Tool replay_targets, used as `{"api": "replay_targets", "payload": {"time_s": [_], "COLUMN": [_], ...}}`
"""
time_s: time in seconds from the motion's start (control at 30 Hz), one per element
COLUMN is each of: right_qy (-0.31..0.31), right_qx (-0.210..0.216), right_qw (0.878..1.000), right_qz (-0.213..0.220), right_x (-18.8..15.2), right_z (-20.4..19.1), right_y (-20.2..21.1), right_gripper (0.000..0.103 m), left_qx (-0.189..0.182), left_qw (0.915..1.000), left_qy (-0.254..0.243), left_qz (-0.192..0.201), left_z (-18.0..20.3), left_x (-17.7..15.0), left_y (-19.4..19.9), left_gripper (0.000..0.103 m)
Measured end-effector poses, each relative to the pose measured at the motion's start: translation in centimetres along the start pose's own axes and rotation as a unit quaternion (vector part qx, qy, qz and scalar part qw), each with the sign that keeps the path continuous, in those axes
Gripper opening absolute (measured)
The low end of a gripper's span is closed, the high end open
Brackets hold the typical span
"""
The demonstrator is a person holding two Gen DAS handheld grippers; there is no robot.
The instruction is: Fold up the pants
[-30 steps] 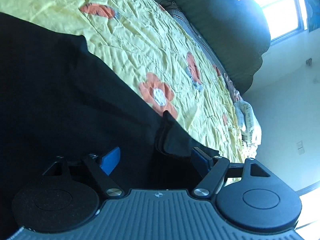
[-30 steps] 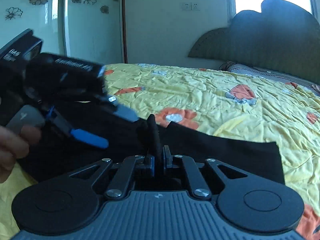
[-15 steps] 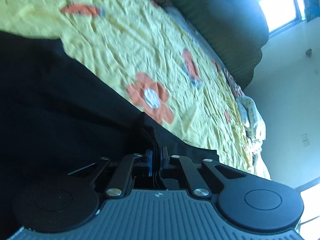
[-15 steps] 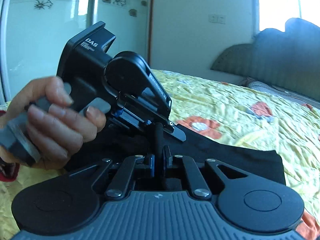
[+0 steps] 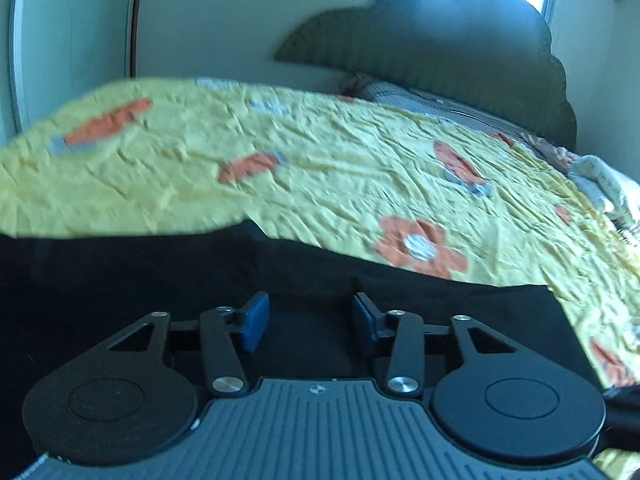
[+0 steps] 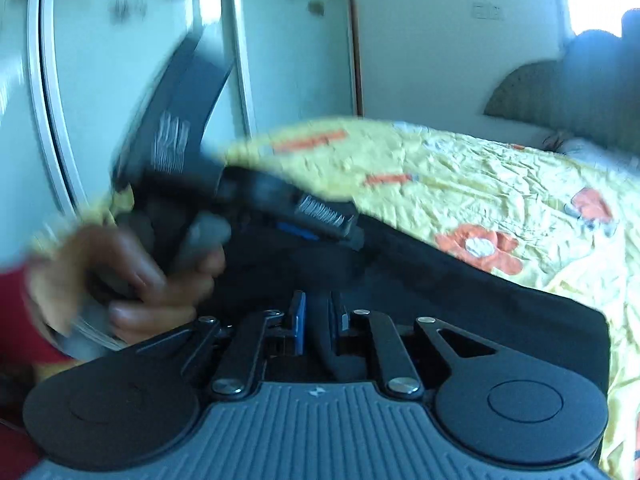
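While black pants [image 5: 120,280] lie spread on the yellow floral bedspread [image 5: 320,160], left gripper [image 5: 306,320] spread apart over them, holding nothing, right gripper [image 6: 318,320] slightly parted around a fabric fold.

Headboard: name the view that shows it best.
Left wrist view: the dark headboard spans the back wall nearly whole. The right wrist view catches only a blurred piece of it at the right edge.
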State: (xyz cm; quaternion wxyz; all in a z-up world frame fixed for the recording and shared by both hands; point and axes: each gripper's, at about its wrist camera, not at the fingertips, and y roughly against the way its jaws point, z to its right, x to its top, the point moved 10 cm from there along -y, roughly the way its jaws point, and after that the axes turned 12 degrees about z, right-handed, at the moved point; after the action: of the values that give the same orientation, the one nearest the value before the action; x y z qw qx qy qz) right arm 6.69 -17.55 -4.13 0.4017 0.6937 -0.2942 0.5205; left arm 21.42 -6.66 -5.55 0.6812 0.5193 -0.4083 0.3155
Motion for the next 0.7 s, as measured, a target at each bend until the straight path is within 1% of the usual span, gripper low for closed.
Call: {"api": "replay_targets", "payload": {"time_s": [0.07,0.1,0.17,0.2,0.23,0.27,0.33,0.37,0.4,0.5,0.57,0.6,0.7], "right_qy": [-0.033,-0.040,-0.031,-0.023,-0.012,0.003,0.001,-0.006,-0.015,-0.030,-0.032,-0.032,-0.039], "right_qx": [-0.018,-0.037,-0.076,-0.079,-0.081,-0.088,-0.093,-0.093,-0.093,-0.094,-0.106,-0.108,-0.116], "right_qw": [0.999,0.999,0.996,0.995,0.994,0.994,0.995,0.995,0.995,0.995,0.992,0.992,0.992], "right_qz": [0.011,0.003,-0.030,-0.056,-0.074,-0.061,-0.045,-0.030,-0.021,-0.027,-0.053,-0.056,-0.039], "right_x": [0.4,0.0,-1.7,-3.0,-4.0,-3.7,-2.8,-2.2,-2.1,-2.0,-2.9,-2.9,-2.4], "right_z": [1.7,2.5,3.3,2.9,2.7,2.5,2.2,2.3,2.1,3.0,3.6,3.8,3.5], "right_y": [0.1,-0.4,-1.7,-2.6,-3.2,-3.3,-2.9,-2.6,-2.4,-3.3,-4.0,-4.4,-4.3], "right_gripper": [0.011,0.011,0.012,0.012,0.011,0.012,0.012,0.012,0.012,0.012,0.012,0.012,0.014], "left_qx": [0.007,0.012,0.018,0.027,0.041,0.050,0.047,0.046,0.047,0.057,0.067,0.070,0.077], "left_qw": [0.9996,0.9990,0.9966,0.9943,0.9916,0.9899,0.9899,0.9904,0.9910,0.9916,0.9909,0.9907,0.9905], "left_qy": [-0.025,-0.040,-0.076,-0.098,-0.117,-0.129,-0.133,-0.129,-0.124,-0.115,-0.114,-0.113,-0.111], "left_qz": [-0.009,-0.019,-0.028,-0.032,-0.036,-0.031,-0.018,-0.017,-0.016,-0.018,-0.024,-0.026,-0.025], "left_z": [0.1,0.3,0.8,1.0,1.0,1.0,1.0,0.9,0.9,0.6,0.3,0.1,-0.3], "left_x": [0.2,-0.1,-0.6,-1.1,-1.5,-1.6,-1.6,-1.6,-1.7,-1.7,-2.0,-2.1,-2.3], "left_y": [-0.5,-1.0,-1.9,-2.3,-2.4,-2.2,-1.5,-1.2,-0.8,-0.5,-0.6,-0.5,-0.2], "left_gripper": [0.052,0.052,0.053,0.054,0.054,0.054,0.056,0.059,0.059,0.060,0.062,0.063,0.068]}}
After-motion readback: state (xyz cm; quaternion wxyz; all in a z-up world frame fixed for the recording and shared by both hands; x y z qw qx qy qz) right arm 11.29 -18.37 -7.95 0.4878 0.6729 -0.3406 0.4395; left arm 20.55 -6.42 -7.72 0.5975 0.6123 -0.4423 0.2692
